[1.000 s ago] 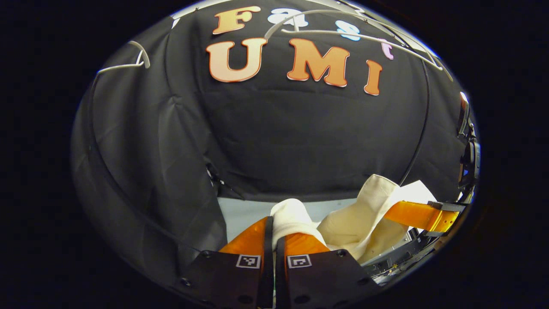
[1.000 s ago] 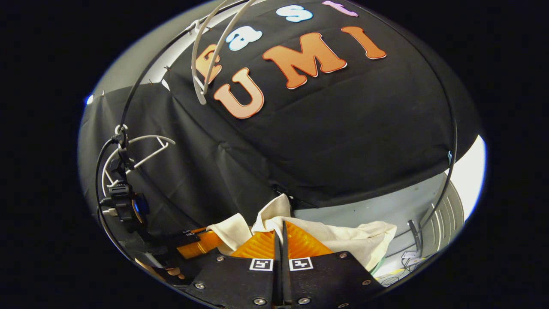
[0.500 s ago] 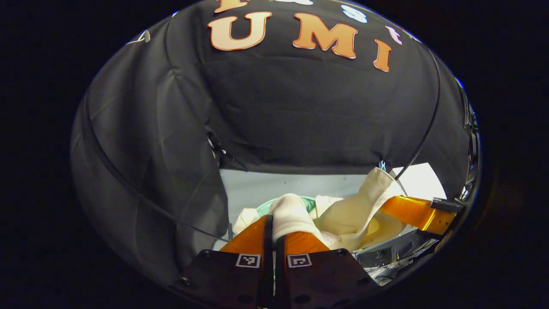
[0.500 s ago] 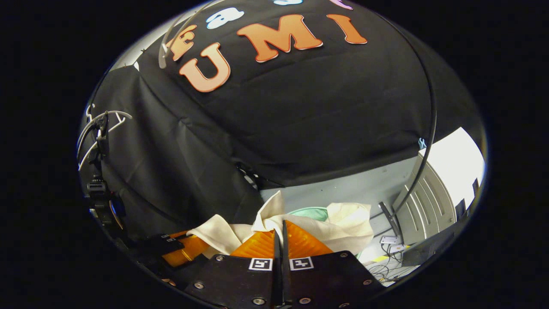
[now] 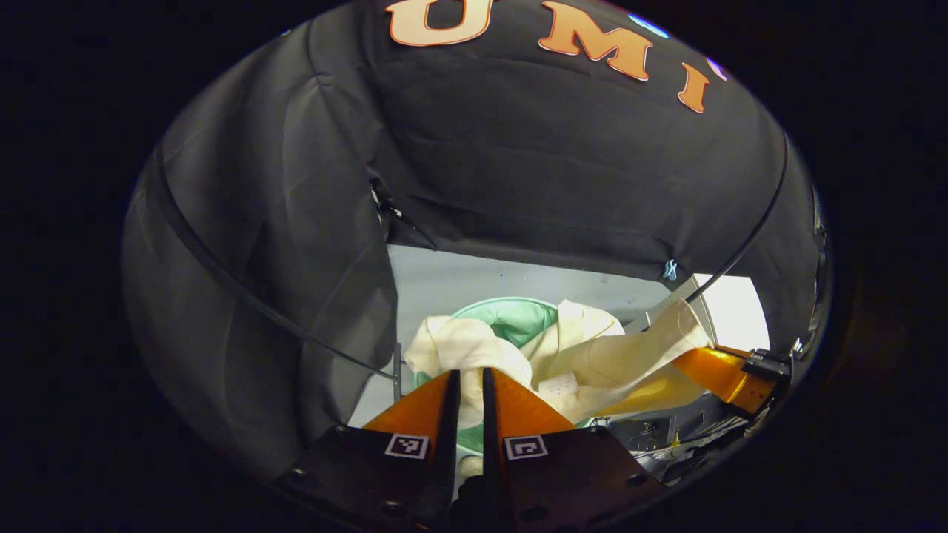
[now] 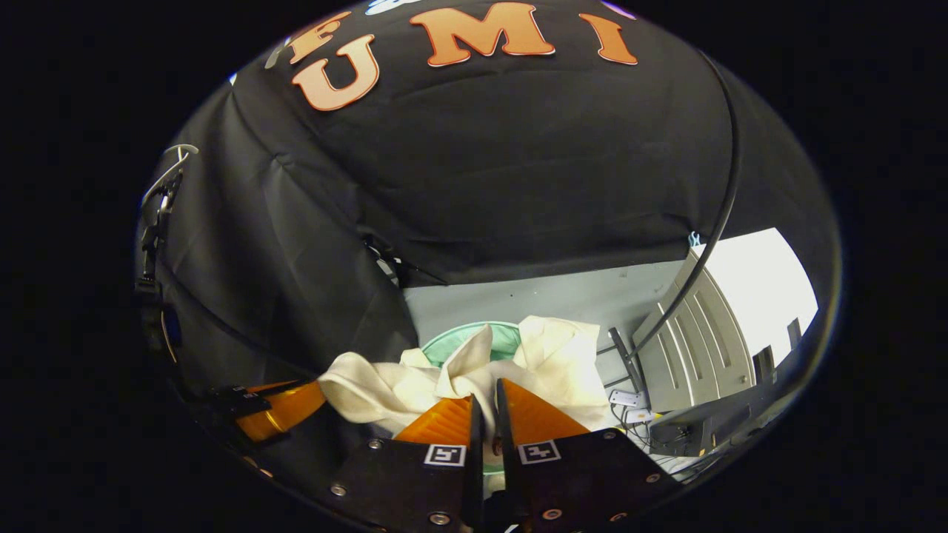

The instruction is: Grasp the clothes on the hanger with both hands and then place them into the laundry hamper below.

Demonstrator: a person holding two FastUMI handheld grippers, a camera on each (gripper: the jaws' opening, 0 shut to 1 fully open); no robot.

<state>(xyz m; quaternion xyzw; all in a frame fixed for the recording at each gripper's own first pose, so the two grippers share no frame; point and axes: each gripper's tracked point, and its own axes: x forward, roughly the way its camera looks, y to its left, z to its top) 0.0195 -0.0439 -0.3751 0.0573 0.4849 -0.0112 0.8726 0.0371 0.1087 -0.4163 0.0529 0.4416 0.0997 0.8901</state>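
While both grippers hang right over the green hamper (image 5: 511, 320), this is the bit where it can go sideways. The left gripper (image 5: 466, 374) has its fingers pinched on a bunched fold of the cream garment (image 5: 592, 355), and the right gripper (image 6: 485, 403) is clamped on another fold of the same cloth, with only a thin slit between its fingers. The garment is strung between the two, sagging over the hamper mouth, and part of it looks draped on the rim already.

My worry: a good chunk of cloth spreads wide on the right side, toward the grey cabinet (image 6: 689, 333) and the cables on the floor. If the fingers let go from this height, I reckon that loose part could flop outside the rim and drag the rest out after it. Also, if one side releases before the other, the fabric could swing and snag on the fingers that hold it. Lowering further and bringing the two grippers closer together first seems safer to me.
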